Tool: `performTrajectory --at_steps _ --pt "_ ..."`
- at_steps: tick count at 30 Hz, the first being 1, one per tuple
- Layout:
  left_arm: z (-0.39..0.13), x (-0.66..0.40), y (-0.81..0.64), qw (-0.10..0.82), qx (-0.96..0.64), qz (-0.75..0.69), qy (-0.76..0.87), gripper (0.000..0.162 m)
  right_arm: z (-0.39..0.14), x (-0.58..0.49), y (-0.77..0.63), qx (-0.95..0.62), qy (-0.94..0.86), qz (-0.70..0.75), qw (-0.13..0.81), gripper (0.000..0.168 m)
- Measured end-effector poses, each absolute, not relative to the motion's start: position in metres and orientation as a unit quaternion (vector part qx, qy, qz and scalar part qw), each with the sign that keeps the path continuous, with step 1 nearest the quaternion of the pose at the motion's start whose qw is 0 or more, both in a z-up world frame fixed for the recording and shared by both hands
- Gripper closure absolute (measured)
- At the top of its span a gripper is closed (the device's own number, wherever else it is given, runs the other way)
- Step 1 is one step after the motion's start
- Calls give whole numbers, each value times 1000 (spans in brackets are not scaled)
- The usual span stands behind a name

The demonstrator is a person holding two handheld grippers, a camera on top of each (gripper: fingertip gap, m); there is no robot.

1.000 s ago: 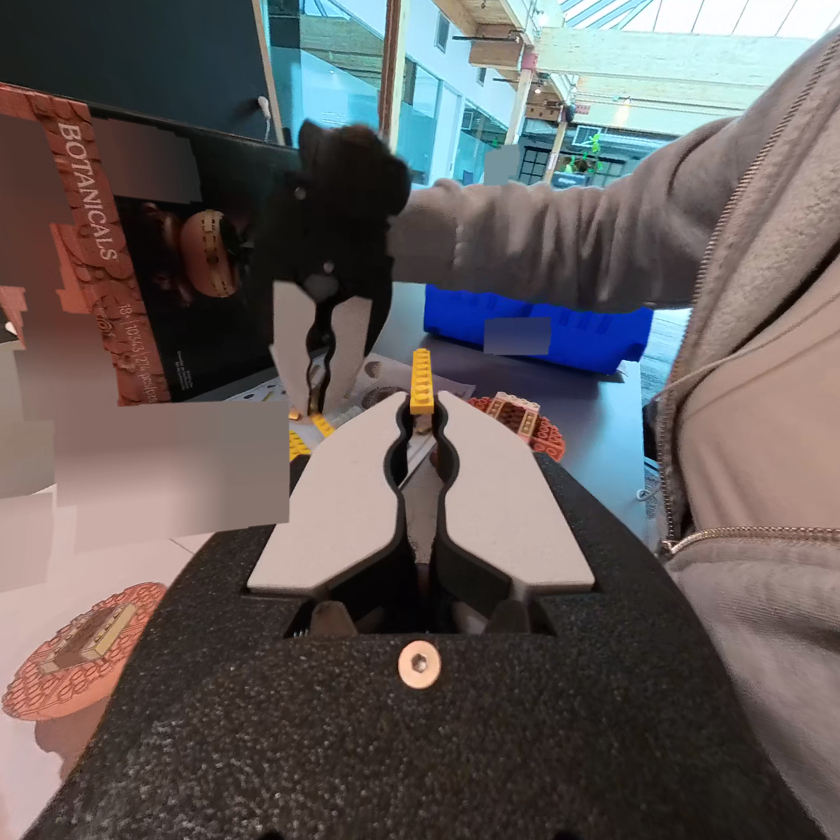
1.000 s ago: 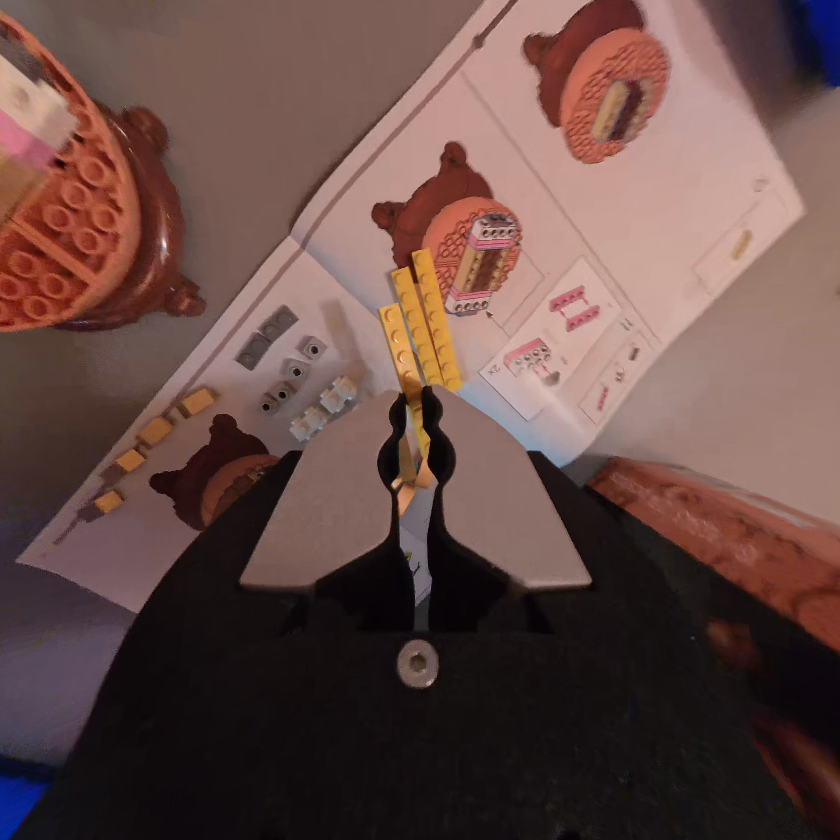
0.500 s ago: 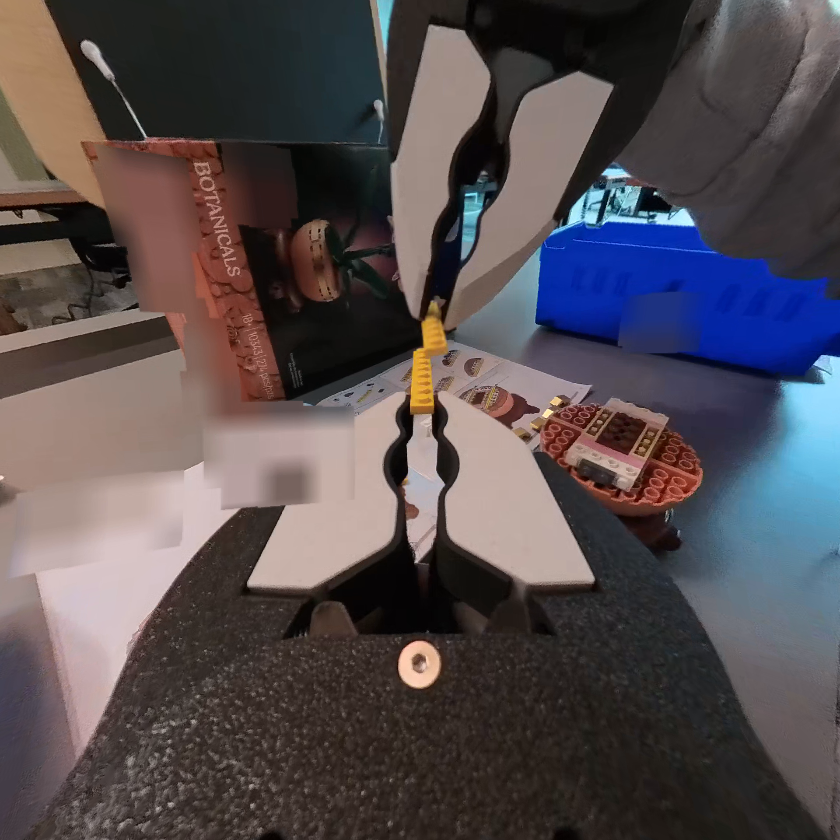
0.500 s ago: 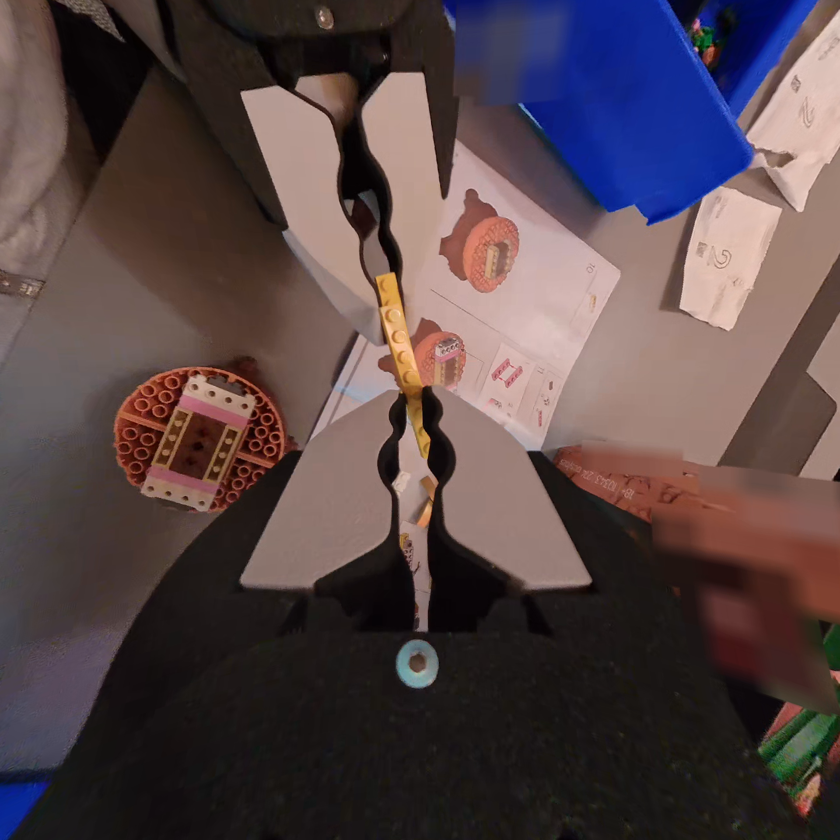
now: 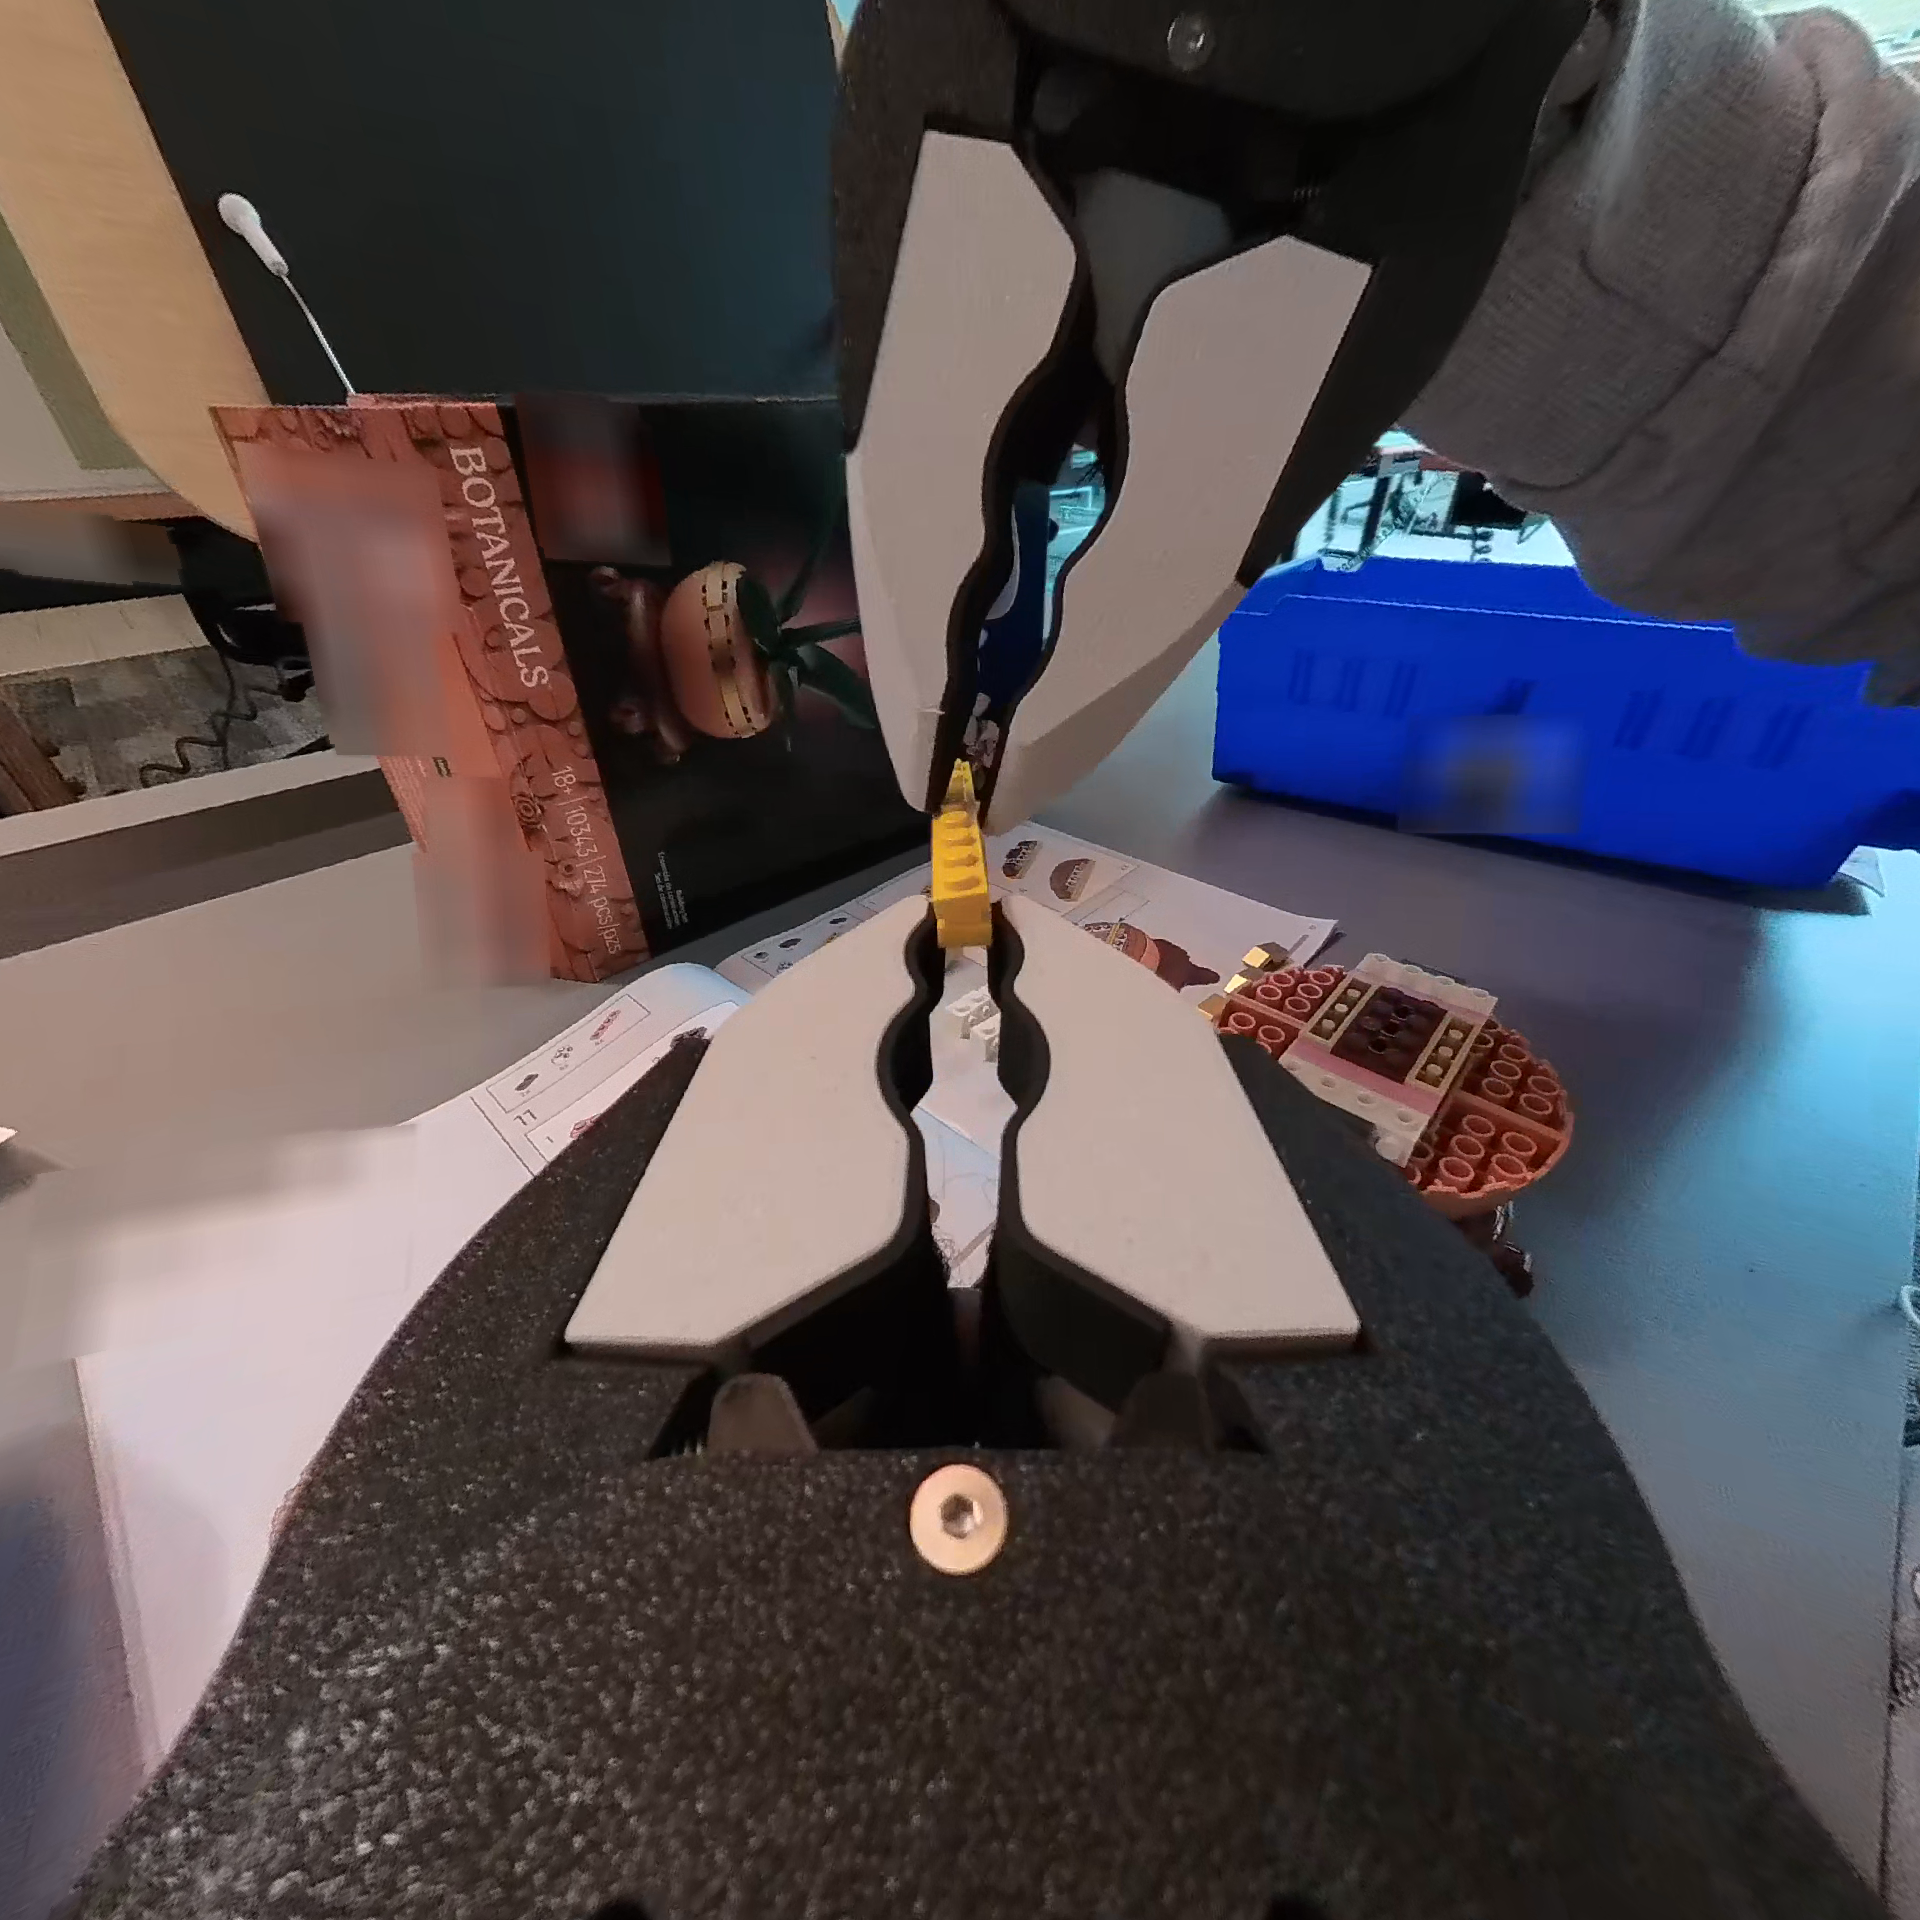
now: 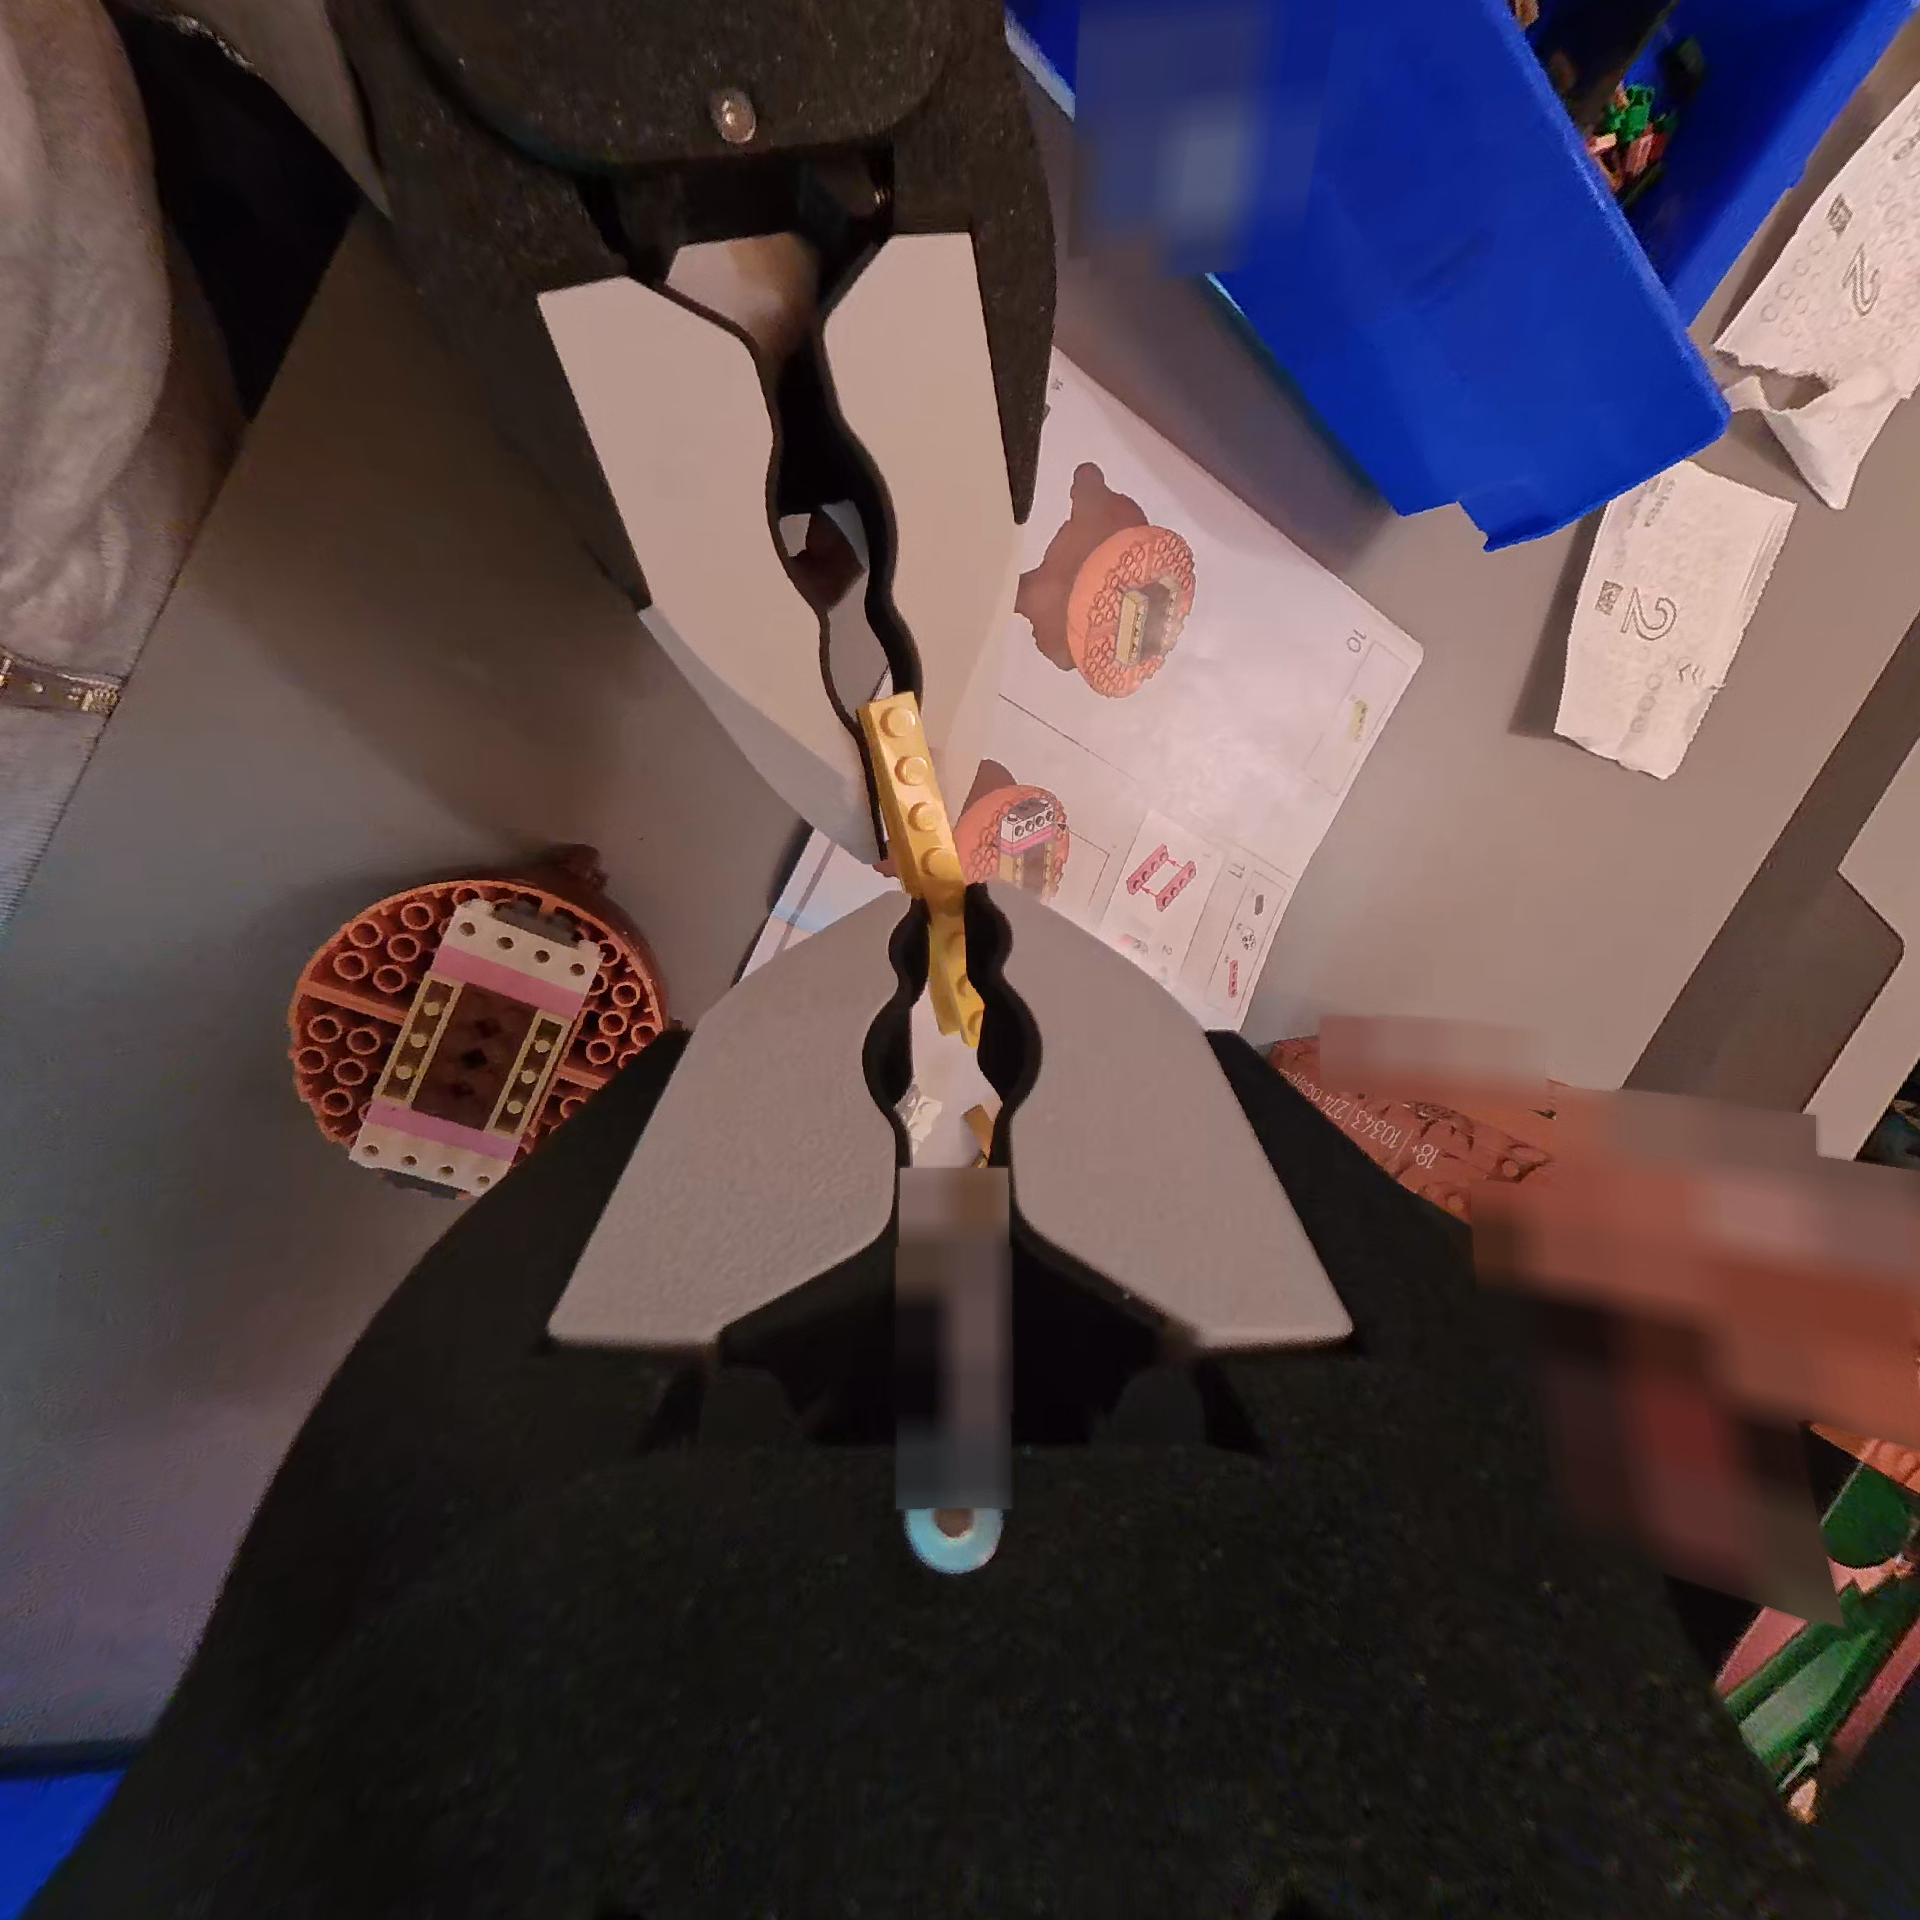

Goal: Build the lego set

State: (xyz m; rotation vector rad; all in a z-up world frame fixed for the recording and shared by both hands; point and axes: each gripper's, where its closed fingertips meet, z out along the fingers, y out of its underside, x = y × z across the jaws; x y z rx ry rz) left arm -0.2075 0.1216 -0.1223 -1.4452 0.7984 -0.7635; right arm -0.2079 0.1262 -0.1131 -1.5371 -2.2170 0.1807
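Closer since earlier: right gripper (image 5: 961,795) and left gripper (image 5: 964,914), each clamped on studded yellow plates (image 6: 914,800) meeting end-to-end.

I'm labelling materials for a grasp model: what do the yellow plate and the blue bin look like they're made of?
The yellow plate: hard moulded plastic, smooth with slight gloss, judging by its crisp round studs. The blue bin: probably rigid moulded plastic, uniform saturated colour with soft sheen and moulded ribs along its wall.
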Motion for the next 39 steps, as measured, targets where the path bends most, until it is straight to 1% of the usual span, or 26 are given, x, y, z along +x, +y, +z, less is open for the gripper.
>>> performTrajectory --at_steps 15,39 --pt "-120 -210 123 620 -625 -334 336 155 -113 -208 129 -567 -795 48 210 161" --pt "-119 -210 123 623 -623 -335 335 155 -113 -209 126 -582 -784 63 206 161"
